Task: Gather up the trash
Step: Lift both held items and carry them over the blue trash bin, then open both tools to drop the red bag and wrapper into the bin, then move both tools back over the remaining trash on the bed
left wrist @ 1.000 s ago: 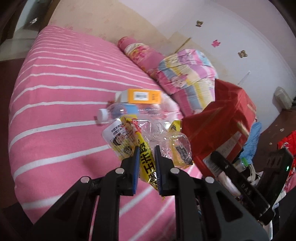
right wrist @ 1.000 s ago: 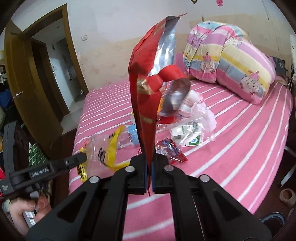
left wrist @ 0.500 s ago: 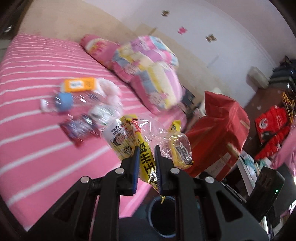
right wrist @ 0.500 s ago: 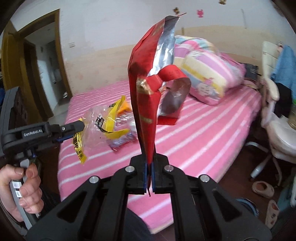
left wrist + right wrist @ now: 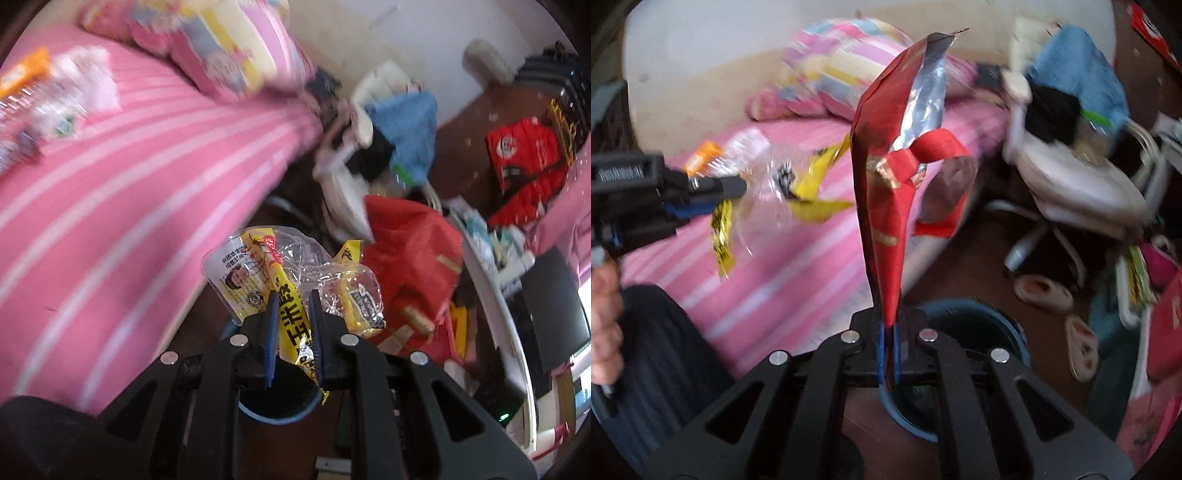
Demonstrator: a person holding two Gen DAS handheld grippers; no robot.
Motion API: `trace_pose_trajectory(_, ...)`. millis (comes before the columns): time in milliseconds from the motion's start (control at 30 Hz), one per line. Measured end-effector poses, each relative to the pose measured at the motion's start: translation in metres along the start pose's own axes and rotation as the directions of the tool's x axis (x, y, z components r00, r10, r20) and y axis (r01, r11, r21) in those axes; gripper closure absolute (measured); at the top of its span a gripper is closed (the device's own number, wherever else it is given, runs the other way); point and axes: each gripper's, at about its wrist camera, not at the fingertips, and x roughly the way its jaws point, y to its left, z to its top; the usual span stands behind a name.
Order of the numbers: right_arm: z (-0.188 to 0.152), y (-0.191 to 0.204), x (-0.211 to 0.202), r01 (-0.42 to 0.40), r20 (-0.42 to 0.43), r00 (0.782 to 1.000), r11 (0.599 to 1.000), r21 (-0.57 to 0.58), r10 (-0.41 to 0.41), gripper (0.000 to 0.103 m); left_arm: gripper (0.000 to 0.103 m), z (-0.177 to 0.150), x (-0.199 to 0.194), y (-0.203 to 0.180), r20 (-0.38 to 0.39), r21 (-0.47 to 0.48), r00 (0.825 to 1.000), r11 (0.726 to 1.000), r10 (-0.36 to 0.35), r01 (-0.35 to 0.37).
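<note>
My left gripper (image 5: 291, 314) is shut on a clear plastic wrapper with yellow print (image 5: 291, 273), held above the floor beside the bed; it also shows in the right wrist view (image 5: 798, 184). My right gripper (image 5: 887, 339) is shut on the bottom of a tall red foil snack bag (image 5: 894, 177), held upright. A blue-rimmed trash bin sits on the floor just beneath both grippers (image 5: 275, 404) (image 5: 979, 325). More trash, an orange box (image 5: 26, 74) and blurred wrappers (image 5: 66, 107), lies on the pink striped bed (image 5: 110, 206).
A striped pillow (image 5: 236, 44) lies at the head of the bed. A white chair heaped with blue and black clothes (image 5: 1071, 155) stands by the bed. Slippers (image 5: 1045, 291) lie on the dark floor. A red package (image 5: 528, 162) and a cluttered desk (image 5: 517, 295) are at right.
Both grippers have swung away from the bed toward the floor, carrying their trash. The trash bin is now directly beneath them, and the bed has shifted left.
</note>
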Motion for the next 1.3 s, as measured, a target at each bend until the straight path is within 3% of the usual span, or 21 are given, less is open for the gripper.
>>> trace_pose_trajectory(133, -0.027, -0.03, 0.03, 0.061, -0.095, 0.994, 0.997, 0.051, -0.056, 0.099, 0.088, -0.013, 0.052, -0.018, -0.107, 0.015, 0.994, 1.0, 0.009, -0.007)
trace_pose_trajectory(233, -0.048, -0.05, 0.053, 0.101, -0.167, 0.982, 0.991, 0.086, -0.086, 0.099, 0.088, -0.022, 0.094, -0.02, -0.199, 0.017, 0.98, 1.0, 0.028, -0.025)
trace_pose_trajectory(367, -0.068, -0.071, 0.082, 0.128, -0.241, 0.966, 0.983, 0.128, -0.095, 0.099, 0.088, -0.037, 0.148, -0.011, -0.323, 0.027, 0.945, 0.998, 0.056, -0.05)
trace_pose_trajectory(533, -0.086, -0.089, 0.113, 0.146, -0.329, 0.94, 0.976, 0.161, -0.087, 0.096, 0.085, -0.046, 0.19, -0.004, -0.404, 0.052, 0.911, 0.997, 0.08, -0.065)
trace_pose_trajectory(567, -0.09, -0.088, 0.114, 0.148, -0.342, 0.936, 0.976, 0.162, -0.085, 0.093, 0.082, -0.049, 0.2, 0.001, -0.428, 0.043, 0.9, 0.996, 0.086, -0.075)
trace_pose_trajectory(633, -0.098, -0.094, 0.121, 0.157, -0.373, 0.924, 0.974, 0.161, -0.087, 0.078, 0.059, -0.051, 0.213, 0.006, -0.473, 0.03, 0.876, 0.996, 0.093, -0.09)
trace_pose_trajectory(667, -0.102, -0.096, 0.122, 0.157, -0.384, 0.919, 0.975, 0.156, -0.086, 0.064, 0.042, -0.054, 0.219, 0.008, -0.482, 0.034, 0.868, 0.993, 0.115, -0.112)
trace_pose_trajectory(700, -0.105, -0.095, 0.12, 0.172, -0.383, 0.918, 0.975, 0.142, -0.107, 0.054, 0.034, -0.055, 0.224, 0.008, -0.478, 0.049, 0.867, 0.99, 0.14, -0.132)
trace_pose_trajectory(800, -0.113, -0.096, 0.115, 0.202, -0.387, 0.911, 0.973, 0.113, -0.144, 0.042, 0.029, -0.056, 0.227, 0.01, -0.48, 0.057, 0.862, 0.986, 0.163, -0.155)
trace_pose_trajectory(900, -0.116, -0.101, 0.106, 0.212, -0.38, 0.914, 0.965, 0.154, -0.14, 0.038, 0.029, -0.052, 0.219, 0.013, -0.461, 0.027, 0.875, 0.988, 0.147, -0.151)
trace_pose_trajectory(1033, -0.097, -0.101, 0.084, 0.173, -0.31, 0.945, 0.963, 0.208, -0.103, 0.028, 0.026, -0.041, 0.198, 0.009, -0.404, -0.008, 0.906, 0.99, 0.123, -0.138)
trace_pose_trajectory(1100, -0.081, -0.091, 0.072, 0.151, -0.256, 0.962, 0.965, 0.213, -0.094, 0.021, 0.024, -0.033, 0.179, 0.004, -0.36, -0.024, 0.927, 0.993, 0.101, -0.117)
trace_pose_trajectory(1167, -0.057, -0.074, 0.056, 0.097, -0.182, 0.981, 0.974, 0.206, -0.059, 0.021, 0.022, -0.023, 0.153, 0.001, -0.302, -0.034, 0.95, 0.994, 0.084, -0.099)
trace_pose_trajectory(1300, -0.019, -0.043, 0.036, 0.031, -0.089, 0.996, 0.987, 0.157, -0.017, 0.019, 0.018, -0.003, 0.104, -0.002, -0.17, -0.069, 0.985, 0.996, 0.037, -0.05)
